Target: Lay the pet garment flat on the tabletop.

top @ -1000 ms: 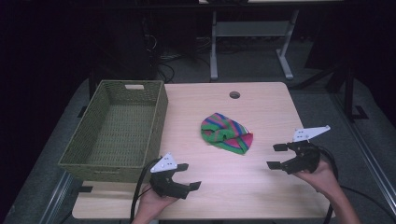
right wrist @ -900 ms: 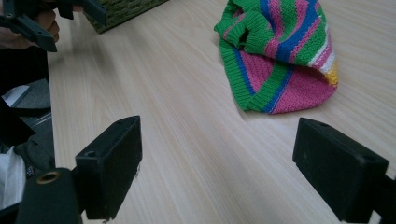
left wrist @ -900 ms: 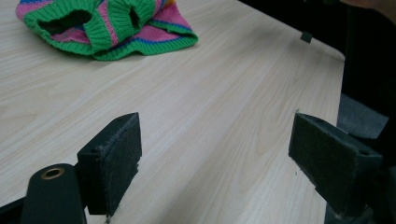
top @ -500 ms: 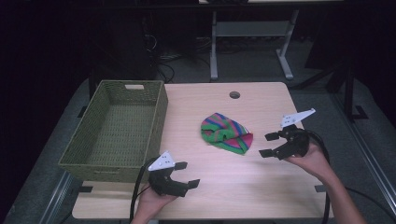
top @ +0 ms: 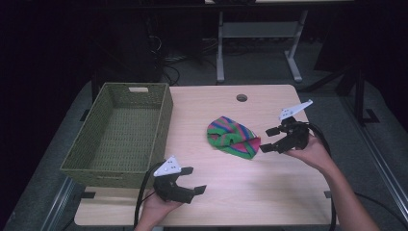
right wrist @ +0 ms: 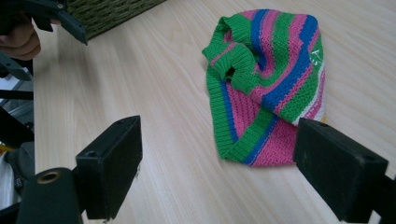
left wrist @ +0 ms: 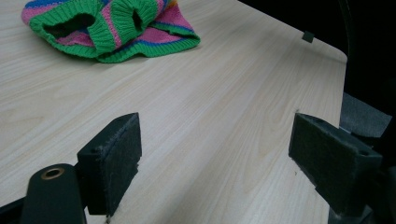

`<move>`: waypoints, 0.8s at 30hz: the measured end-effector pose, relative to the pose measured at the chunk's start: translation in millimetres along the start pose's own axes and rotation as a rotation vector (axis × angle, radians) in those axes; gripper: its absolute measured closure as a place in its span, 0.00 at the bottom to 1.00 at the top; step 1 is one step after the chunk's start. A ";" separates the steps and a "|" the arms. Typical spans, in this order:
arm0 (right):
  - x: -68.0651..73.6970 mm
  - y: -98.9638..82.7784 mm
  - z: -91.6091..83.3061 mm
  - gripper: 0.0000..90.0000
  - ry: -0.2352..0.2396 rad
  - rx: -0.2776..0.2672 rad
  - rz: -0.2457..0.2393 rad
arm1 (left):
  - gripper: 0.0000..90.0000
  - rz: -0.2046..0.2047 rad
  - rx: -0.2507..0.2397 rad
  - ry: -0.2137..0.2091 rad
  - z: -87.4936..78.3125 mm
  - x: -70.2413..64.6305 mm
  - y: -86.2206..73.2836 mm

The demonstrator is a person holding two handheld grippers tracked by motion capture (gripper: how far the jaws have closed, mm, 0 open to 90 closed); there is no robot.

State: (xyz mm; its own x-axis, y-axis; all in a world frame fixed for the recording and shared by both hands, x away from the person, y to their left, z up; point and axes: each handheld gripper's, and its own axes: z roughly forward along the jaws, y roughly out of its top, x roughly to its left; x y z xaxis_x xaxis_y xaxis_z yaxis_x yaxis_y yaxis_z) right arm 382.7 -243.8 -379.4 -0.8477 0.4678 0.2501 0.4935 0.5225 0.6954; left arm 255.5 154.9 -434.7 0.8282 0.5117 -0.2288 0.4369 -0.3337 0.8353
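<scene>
Striped knit hat (top: 234, 136) lies crumpled mid-worktop (top: 211, 192), its folds hiding its shape, right of the green wicker basket (top: 120, 134). Right tool (top: 272, 139) just beside its right edge, jaws wide apart, holding nothing. Left tool (top: 191, 179) near the front edge, jaws also wide, empty.

The striped knit (left wrist: 109, 28) is cropped by the left gripper view's top edge; the basket (right wrist: 112, 11) is cut off in the right gripper view.

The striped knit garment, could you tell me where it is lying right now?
In the high view the striped knit garment lies mid-table, right of the green basket, just left of the open right gripper.
</scene>
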 end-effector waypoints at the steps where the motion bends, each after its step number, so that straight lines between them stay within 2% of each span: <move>1: -1.0 2.4 1.1 0.17 -0.003 0.003 0.000 | 0.19 0.001 -0.001 0.000 -0.2 0.1 0.0; 10: -8.7 20.7 16.3 0.18 -0.003 0.020 -0.002 | 0.19 -0.017 -0.017 0.006 -4.4 3.9 -0.4; 13: -11.3 27.6 22.1 0.21 0.003 0.033 -0.013 | 0.19 -0.018 -0.018 0.009 -5.4 5.6 -1.0; 21: -16.2 47.2 39.6 0.21 0.003 0.072 -0.015 | 0.19 -0.027 -0.021 0.004 -3.8 5.9 -0.6; 24: -18.7 55.7 47.4 0.22 -0.001 0.088 -0.020 | 0.19 -0.013 -0.010 0.004 -2.9 5.8 -0.9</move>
State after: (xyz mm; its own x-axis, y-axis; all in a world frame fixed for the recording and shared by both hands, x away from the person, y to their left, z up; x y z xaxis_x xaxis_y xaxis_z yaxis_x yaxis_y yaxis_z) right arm 435.2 -189.6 -377.3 -0.8576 0.4569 0.2362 0.4914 0.5922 0.6386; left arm 259.0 160.5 -435.4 0.8209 0.5193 -0.2378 0.4441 -0.3186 0.8374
